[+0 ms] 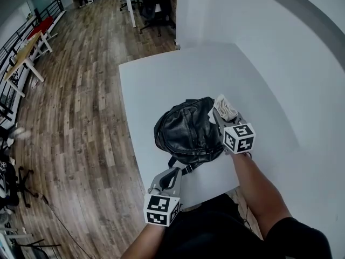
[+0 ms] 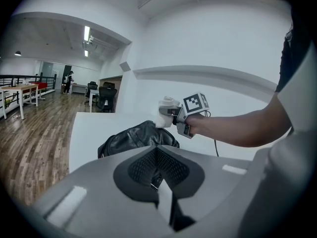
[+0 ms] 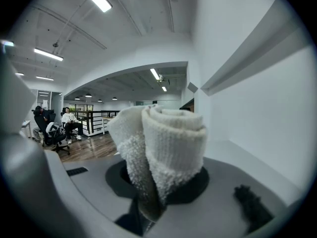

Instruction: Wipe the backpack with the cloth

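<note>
Looking like the wiping's barely started imo. The right gripper (image 1: 221, 115) is clamped tight on the rolled cloth (image 1: 226, 108), just beside the backpack (image 1: 186, 131) near the tabletop's (image 1: 178, 74) left edge. The left gripper (image 1: 175, 173) is closed and seemingly empty. I'd guess the whole bag's left to wipe.

Left claw (image 1: 173, 174) low, jaws together; right claw (image 1: 220, 116) forward, clamped on cloth (image 3: 168, 148)

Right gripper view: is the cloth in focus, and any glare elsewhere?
Right gripper view: cloth sharp, filling the centre, fisheye bending straight lines; left gripper view: black vignette corners, backpack clear; head view: even light, only soft sheen on the backpack.
</note>
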Available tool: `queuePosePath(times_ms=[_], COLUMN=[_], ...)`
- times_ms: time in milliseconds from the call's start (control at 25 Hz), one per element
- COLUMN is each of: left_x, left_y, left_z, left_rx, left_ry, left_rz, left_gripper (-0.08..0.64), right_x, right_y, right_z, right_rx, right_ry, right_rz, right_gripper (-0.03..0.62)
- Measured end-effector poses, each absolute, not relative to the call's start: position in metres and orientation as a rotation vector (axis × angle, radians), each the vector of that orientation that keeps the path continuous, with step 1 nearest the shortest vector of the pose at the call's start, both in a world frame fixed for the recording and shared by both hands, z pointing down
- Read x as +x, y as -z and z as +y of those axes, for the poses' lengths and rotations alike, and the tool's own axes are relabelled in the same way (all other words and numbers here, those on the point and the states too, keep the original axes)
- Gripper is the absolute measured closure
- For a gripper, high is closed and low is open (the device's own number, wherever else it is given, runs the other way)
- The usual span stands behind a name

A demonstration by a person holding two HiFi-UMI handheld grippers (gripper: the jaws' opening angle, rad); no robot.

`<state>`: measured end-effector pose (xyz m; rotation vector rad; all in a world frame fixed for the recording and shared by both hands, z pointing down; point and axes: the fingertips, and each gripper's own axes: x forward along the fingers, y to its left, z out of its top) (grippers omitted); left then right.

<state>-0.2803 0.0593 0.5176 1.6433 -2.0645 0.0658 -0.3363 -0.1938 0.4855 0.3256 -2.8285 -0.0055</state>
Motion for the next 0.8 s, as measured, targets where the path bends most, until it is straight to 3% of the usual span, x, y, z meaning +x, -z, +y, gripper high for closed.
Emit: queuePosePath(times_ms=[800], left_x=[-0.268], left_y=[-0.512], left_z=[0.053], left_rx=[1.704], left_ry=[-0.08], left_rz=[-2.04], left_gripper=[0.554], right_x=[-0.293], right_y=[-0.477], right_z=[-0.232], right_rx=[0.491], right_ry=[0.016], right_rz=[-2.809], right_gripper=[0.505])
